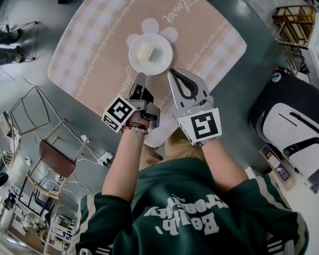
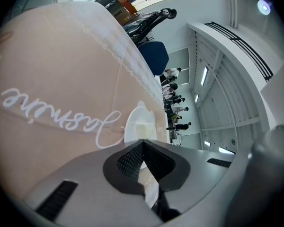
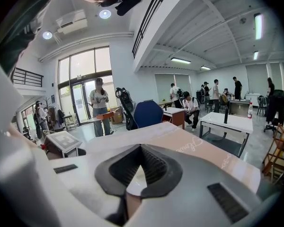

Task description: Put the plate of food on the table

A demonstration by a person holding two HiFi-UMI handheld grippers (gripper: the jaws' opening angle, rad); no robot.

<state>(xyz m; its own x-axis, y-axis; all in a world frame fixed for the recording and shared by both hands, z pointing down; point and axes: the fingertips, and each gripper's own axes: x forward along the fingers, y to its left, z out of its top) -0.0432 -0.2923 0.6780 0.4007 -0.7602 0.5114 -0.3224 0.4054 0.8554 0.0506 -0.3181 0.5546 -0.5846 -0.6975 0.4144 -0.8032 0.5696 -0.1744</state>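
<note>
Bumps could shove the round white plate [image 1: 162, 62] across the pink checked table [image 1: 95, 41]: your left tongs [image 1: 141, 76] and right tongs [image 1: 171, 70], both closed and empty, sit at its rim.

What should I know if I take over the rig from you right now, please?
Plate with food sits flat on the table.
Left hand-held gripper: shut, tips at the plate's near rim; I cannot tell whether it pinches the rim.
Right hand-held gripper: shut, also at the near rim.
Done: plate is on the table.
Left: probably just draw both grippers back.
</note>
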